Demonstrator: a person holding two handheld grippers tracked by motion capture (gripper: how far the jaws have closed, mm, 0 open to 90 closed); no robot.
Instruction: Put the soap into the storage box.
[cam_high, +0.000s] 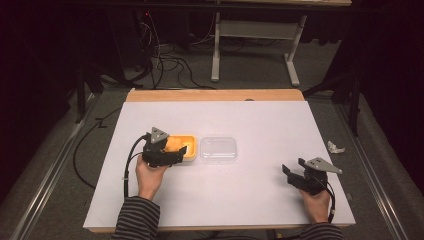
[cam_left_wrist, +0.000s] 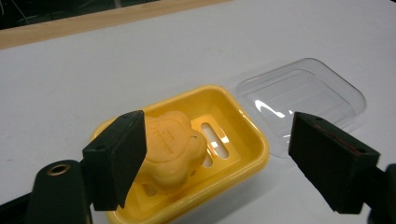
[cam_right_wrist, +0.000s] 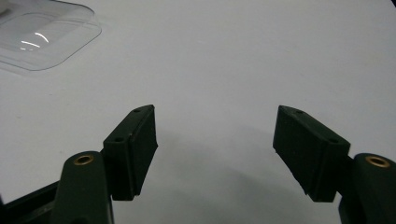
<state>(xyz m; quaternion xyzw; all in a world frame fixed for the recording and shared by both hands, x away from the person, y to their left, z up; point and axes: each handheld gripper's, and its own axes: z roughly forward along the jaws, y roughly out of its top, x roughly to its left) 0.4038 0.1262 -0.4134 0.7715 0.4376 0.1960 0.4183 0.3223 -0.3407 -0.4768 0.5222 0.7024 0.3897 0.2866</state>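
Observation:
A yellow soap dish (cam_high: 189, 141) (cam_left_wrist: 243, 158) sits left of the table's middle with an orange flower-shaped soap (cam_left_wrist: 173, 147) (cam_high: 175, 144) inside it. Just to its right lies a clear plastic lid (cam_high: 218, 149) (cam_left_wrist: 303, 95) (cam_right_wrist: 39, 39), flat on the table. My left gripper (cam_high: 172, 156) (cam_left_wrist: 219, 161) hovers open over the dish, its jaws wide on either side of the soap, with no contact visible. My right gripper (cam_high: 292, 176) (cam_right_wrist: 215, 151) is open and empty, low over the bare white table near the front right.
The white table top (cam_high: 250, 190) has a wooden strip (cam_high: 215, 95) along its far edge. A crumpled scrap of paper (cam_high: 335, 147) lies on the floor to the right. Cables and a table frame (cam_high: 255, 35) sit on the floor beyond.

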